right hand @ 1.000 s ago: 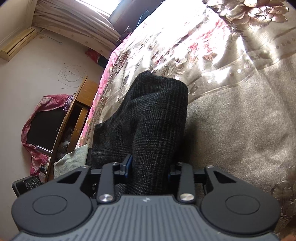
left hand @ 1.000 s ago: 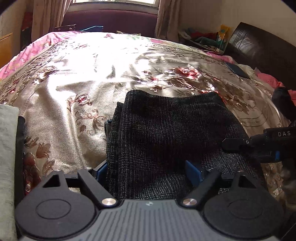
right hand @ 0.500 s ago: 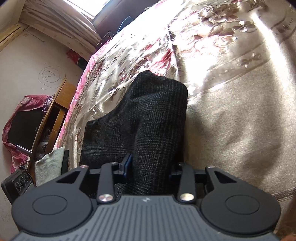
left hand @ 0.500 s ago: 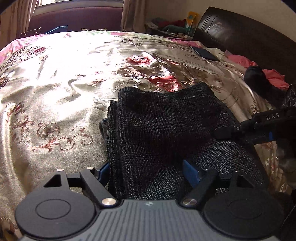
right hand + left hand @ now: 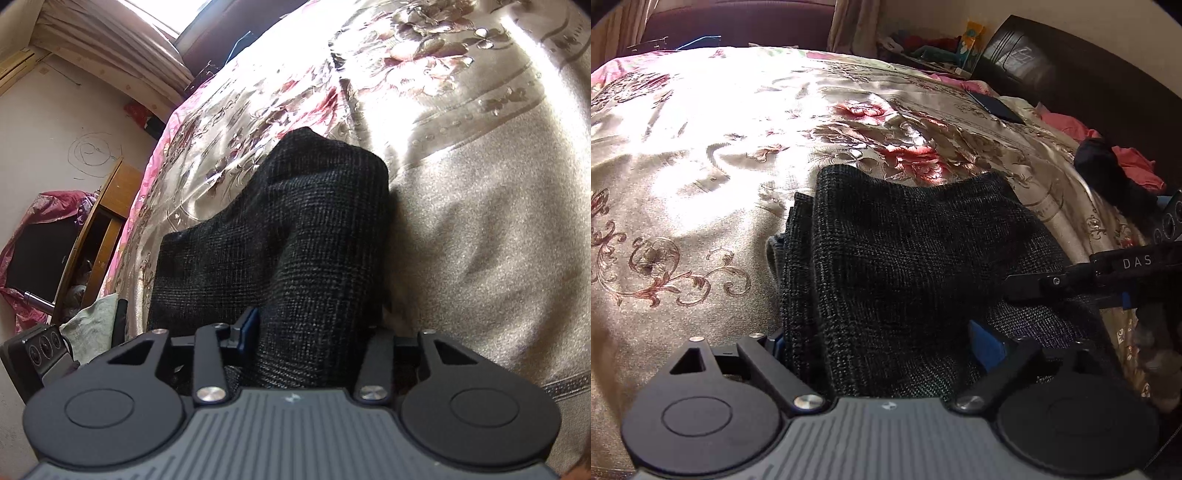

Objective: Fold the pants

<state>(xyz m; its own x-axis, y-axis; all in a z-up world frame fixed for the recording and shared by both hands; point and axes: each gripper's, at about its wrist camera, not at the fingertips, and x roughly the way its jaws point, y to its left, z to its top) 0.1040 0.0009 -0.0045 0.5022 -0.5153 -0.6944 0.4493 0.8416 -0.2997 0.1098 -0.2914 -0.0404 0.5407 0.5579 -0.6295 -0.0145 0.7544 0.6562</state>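
Both tongs (image 5: 882, 339) (image 5: 314, 332) straddle folded pants (image 5: 905, 258) (bedspread (image 5: 701, 147) beneath).

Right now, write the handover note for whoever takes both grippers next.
Left gripper: jaws closed on the near edge of the dark pants.
Right gripper: jaws closed on the same pants, gripping a raised fold from their right side.
The pants are bunched in several layers on the floral bedspread, partly lifted.
Done: folded down to a compact bundle.
Left: probably lay the held edge flat, release, and square it up.
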